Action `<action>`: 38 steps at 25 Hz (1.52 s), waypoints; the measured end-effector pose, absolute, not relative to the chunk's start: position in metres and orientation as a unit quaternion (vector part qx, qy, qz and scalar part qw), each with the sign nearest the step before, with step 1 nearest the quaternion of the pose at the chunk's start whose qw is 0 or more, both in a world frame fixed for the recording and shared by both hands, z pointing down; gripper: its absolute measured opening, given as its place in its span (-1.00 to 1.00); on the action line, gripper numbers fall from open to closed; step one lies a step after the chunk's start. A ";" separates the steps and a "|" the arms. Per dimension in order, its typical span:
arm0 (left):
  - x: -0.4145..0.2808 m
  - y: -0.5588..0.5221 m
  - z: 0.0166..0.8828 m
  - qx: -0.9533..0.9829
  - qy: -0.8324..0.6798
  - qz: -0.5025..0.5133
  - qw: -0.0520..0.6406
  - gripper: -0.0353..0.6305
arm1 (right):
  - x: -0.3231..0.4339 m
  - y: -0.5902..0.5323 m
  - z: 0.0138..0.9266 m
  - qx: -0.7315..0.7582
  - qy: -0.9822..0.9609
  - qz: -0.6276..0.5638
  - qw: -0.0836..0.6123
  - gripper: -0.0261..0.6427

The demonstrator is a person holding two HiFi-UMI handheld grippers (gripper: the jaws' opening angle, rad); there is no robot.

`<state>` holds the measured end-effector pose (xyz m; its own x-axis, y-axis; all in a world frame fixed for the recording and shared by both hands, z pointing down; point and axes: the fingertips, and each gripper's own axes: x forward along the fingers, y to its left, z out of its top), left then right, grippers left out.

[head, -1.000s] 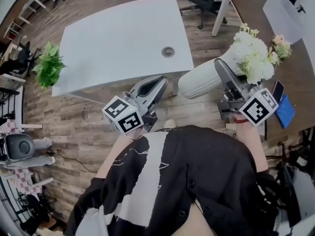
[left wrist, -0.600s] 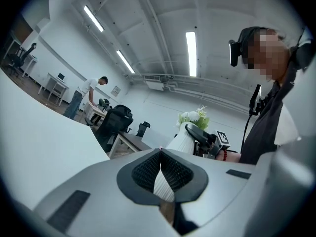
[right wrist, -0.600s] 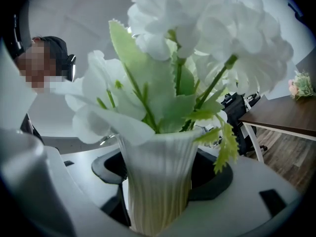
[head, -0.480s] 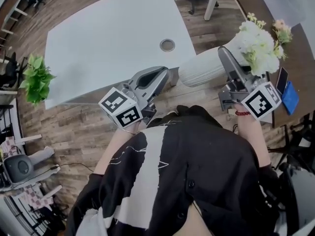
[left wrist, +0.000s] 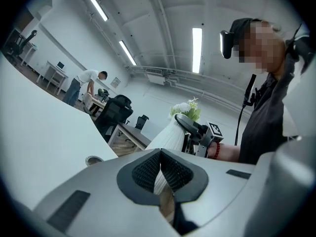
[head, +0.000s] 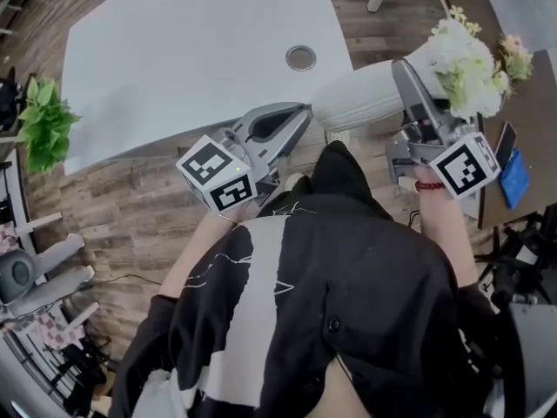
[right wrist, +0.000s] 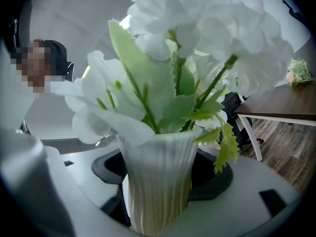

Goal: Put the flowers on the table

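Vase of white ribbed ceramic with white flowers hangs beside the white table, pinched at its neck by the right gripper. The left gripper is pressed together, empty. It should be moved over the tabletop, kept upright and lowered gently.

Ceiling strip lights are shining bright and even over the room, and the white table is glaring a little. Both gripper views are bending hard toward dark round edges. The flowers are sitting too near the lens, blurring soft and washed out.
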<state>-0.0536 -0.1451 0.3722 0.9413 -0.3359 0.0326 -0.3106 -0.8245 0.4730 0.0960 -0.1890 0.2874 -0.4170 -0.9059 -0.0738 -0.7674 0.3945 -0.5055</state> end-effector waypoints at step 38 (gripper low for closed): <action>-0.038 -0.232 0.405 0.919 -0.273 -0.003 0.284 -0.85 | 0.080 -0.301 0.320 -0.435 0.879 -0.176 0.082 0.10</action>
